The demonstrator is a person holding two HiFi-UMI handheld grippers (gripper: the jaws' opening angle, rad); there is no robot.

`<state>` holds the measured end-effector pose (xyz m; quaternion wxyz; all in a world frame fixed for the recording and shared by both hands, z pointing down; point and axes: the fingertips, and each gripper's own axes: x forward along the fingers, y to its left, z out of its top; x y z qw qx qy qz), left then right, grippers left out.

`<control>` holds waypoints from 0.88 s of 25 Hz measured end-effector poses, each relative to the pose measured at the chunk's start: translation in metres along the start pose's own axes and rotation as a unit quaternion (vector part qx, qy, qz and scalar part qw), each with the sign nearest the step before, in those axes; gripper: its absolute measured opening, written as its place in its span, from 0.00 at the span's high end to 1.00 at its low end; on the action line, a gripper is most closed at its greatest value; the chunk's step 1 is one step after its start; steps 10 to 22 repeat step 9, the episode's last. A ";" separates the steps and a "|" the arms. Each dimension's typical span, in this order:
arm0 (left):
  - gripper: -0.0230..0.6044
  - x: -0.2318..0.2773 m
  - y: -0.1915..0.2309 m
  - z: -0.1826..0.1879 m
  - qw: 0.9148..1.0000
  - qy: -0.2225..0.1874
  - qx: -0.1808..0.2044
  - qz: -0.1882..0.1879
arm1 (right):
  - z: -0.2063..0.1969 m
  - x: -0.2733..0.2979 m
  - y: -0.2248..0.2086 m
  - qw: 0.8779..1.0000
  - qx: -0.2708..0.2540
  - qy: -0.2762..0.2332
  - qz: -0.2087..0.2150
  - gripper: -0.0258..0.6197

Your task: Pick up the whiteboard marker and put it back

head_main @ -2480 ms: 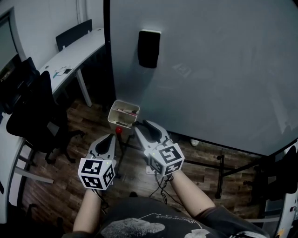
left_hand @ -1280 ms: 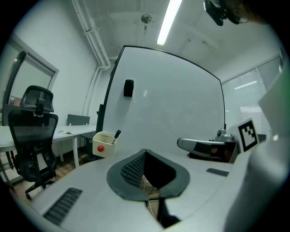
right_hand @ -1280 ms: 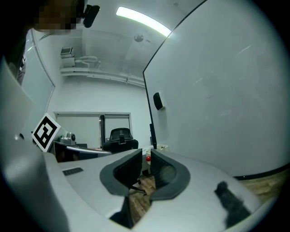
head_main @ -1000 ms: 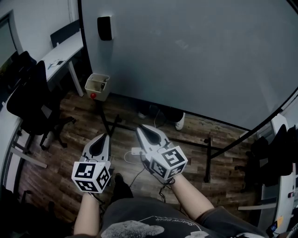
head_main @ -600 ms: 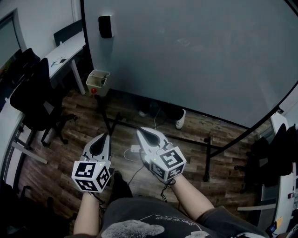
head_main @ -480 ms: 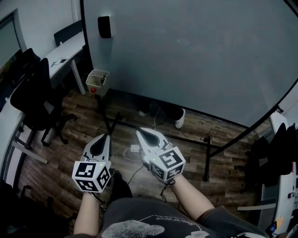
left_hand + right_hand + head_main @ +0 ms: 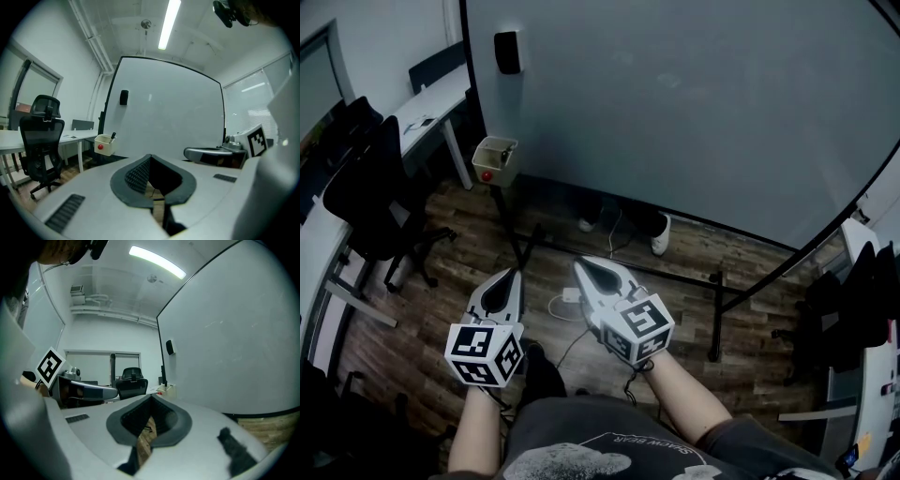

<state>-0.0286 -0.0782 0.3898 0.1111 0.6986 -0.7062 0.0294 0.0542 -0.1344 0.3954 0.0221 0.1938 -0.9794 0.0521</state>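
Down low in front of the person, over the brown wood floor (image 7: 422, 309), the left gripper (image 7: 513, 274) and the right gripper (image 7: 580, 264) sit side by side, a little apart. Both have their jaws pressed together with nothing in them. Each gripper view shows only floor through the small gap behind the tips.

The thin dark whiteboard marker (image 7: 113, 137) stands in the small cream plastic box (image 7: 495, 159) with a round red knob (image 7: 487, 175) on its front. The box hangs by the bottom left corner of the big pale whiteboard (image 7: 694, 112), well apart from both grippers. So I think the marker is already put back.

What could go wrong? The black metal legs (image 7: 715, 323) of the board's stand lie on the floor near the person. A careless step could catch a foot on them and shake the board. If a gripper goes back to the marker with its jaws closed, it would only poke the box and might knock the marker out.

A little while before, the box was right in front of the gripper tips. Now it is far off, up to the left, and much more of the board shows.
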 end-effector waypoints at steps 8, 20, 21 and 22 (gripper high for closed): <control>0.94 -0.012 -0.002 -0.009 1.000 0.002 -0.004 0.002 | -0.002 -0.004 0.011 1.000 0.002 0.003 0.001 0.93; 0.94 -0.014 -0.003 -0.010 1.000 0.002 -0.004 0.002 | -0.002 -0.004 0.012 1.000 0.003 0.004 0.000 0.93; 0.94 -0.014 -0.003 -0.010 1.000 0.002 -0.004 0.002 | -0.002 -0.004 0.012 1.000 0.003 0.004 0.000 0.93; 0.94 -0.014 -0.003 -0.010 1.000 0.002 -0.004 0.002 | -0.002 -0.004 0.012 1.000 0.003 0.004 0.000 0.93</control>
